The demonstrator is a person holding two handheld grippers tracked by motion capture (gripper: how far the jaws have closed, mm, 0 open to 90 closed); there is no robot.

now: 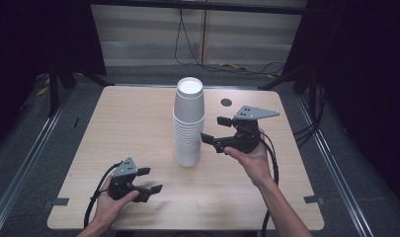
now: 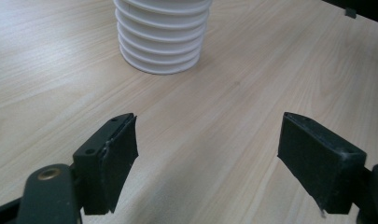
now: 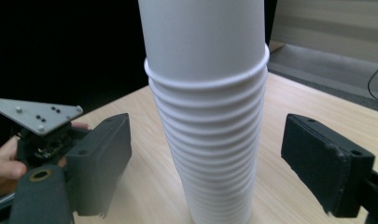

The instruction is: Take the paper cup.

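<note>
Two tools, left [image 1: 149, 179] and right [image 1: 213, 130], both released; one cup stack [image 1: 188, 123] on one table [image 1: 118, 128].

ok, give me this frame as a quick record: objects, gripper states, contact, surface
objects: cup stack, white paper cups nested upside down, upright mid-table
left gripper: open, low near the table's front left, pointed toward the stack base, holds nothing
right gripper: open, raised at mid-stack height, jaws either side of the stack in its own view
contact: none visible
surface: wooden table, small dark round hole behind the stack
</note>
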